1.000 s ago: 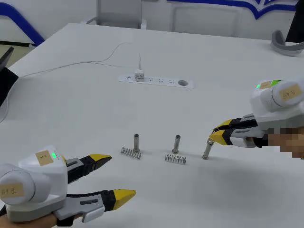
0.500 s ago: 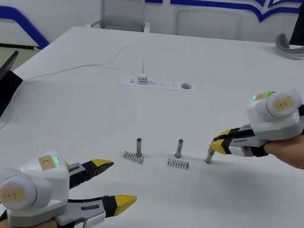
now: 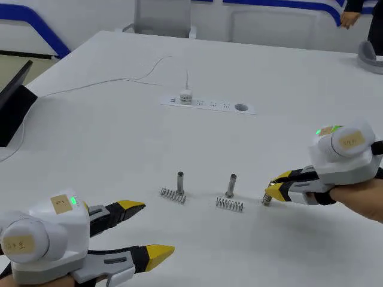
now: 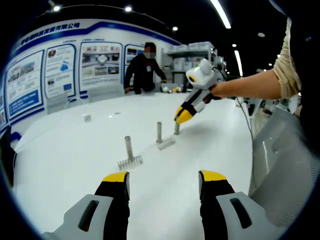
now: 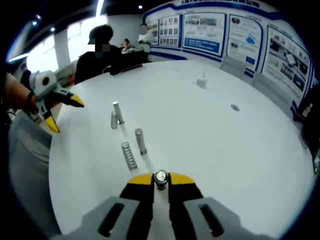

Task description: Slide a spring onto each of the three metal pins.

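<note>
Underneath everything, a broad white table (image 3: 90,137), stretching from the near edge away to the far wall.

Near and to the left, just above the tabletop, the left gripper (image 3: 151,229): white body, black jaws tipped in yellow, spread wide with nothing between them, pointing toward the row of pins.

Over on the right, the right gripper (image 3: 275,185), of the same make, reaching in from the right and tilted down to the table. Jaws drawn in close on the round metal top of the right pin (image 5: 160,177), one yellow tip on either side of it (plainest in the right gripper view, with the pin head sitting squarely between the tips). In the head view, hints of coils around that pin's lower part, too small to be sure of.

Farther off, beyond the pins, a long white power strip (image 3: 209,105) lying flat, with a white plug (image 3: 186,95) seated toward its left end and a thin cable (image 3: 119,81) trailing away to the far left.

In the middle of the table, left pin (image 3: 180,181) and middle pin (image 3: 231,185), both upright, well apart, neither wearing a spring.

Smallest of all, the left spring (image 3: 173,195), flat on its side at the near foot of the left pin, and the middle spring (image 3: 230,205), likewise flat, just near of the middle pin.
</note>
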Demonstrator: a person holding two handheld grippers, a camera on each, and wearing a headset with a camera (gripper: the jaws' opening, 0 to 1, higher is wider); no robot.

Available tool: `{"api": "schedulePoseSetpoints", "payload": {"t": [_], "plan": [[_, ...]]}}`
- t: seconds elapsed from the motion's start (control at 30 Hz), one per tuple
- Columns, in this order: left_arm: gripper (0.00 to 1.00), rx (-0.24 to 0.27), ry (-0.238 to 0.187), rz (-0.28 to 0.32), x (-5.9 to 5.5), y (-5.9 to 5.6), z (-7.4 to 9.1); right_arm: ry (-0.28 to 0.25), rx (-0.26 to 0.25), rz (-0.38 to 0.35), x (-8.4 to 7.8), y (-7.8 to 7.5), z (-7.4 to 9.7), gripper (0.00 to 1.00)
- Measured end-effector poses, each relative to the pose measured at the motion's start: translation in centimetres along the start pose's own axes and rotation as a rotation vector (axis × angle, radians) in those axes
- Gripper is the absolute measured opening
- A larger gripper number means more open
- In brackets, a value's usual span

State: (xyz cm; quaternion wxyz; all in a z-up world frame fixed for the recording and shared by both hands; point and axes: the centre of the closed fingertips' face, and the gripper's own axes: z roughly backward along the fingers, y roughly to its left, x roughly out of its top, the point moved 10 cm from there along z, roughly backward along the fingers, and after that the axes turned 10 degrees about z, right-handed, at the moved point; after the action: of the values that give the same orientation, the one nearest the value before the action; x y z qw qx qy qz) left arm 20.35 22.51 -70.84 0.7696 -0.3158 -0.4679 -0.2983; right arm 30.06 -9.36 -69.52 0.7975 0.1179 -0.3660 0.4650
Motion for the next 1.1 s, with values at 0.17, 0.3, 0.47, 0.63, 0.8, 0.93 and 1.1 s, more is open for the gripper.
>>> {"api": "schedulePoseSetpoints", "payload": {"t": [0.17, 0.3, 0.47, 0.63, 0.8, 0.93, 1.1], "plan": [[0.56, 0.003, 0.002, 0.003, -0.1, 0.1, 0.1, 0.009, 0.003, -0.009, -0.7, 0.0, -0.3, 0.12], [0.56, 0.0, 0.003, 0.003, -0.1, 0.2, -0.1, -0.002, -0.003, -0.02, -0.6, -0.1, -0.3, 0.12], [0.56, -0.009, 0.004, -0.001, 0.1, 0.1, -0.4, -0.006, -0.014, -0.01, -0.6, -0.1, -0.4, 0.12], [0.56, -0.017, 0.006, -0.006, 0.2, 0.1, -0.6, -0.019, -0.031, -0.009, -0.8, 0.0, 0.0, 0.18], [0.56, -0.021, 0.009, -0.012, 0.2, 0.1, -0.7, -0.054, -0.068, -0.002, -0.5, -0.3, 0.9, 0.2], [0.56, -0.027, 0.012, -0.016, 0.2, 0.0, -0.8, -0.108, -0.069, 0.01, 0.5, 0.4, 2.0, 0.2], [0.56, -0.03, 0.013, -0.02, 0.3, -0.1, -0.9, -0.129, -0.039, 0.06, 1.6, 1.7, 2.0, 0.2]]}}
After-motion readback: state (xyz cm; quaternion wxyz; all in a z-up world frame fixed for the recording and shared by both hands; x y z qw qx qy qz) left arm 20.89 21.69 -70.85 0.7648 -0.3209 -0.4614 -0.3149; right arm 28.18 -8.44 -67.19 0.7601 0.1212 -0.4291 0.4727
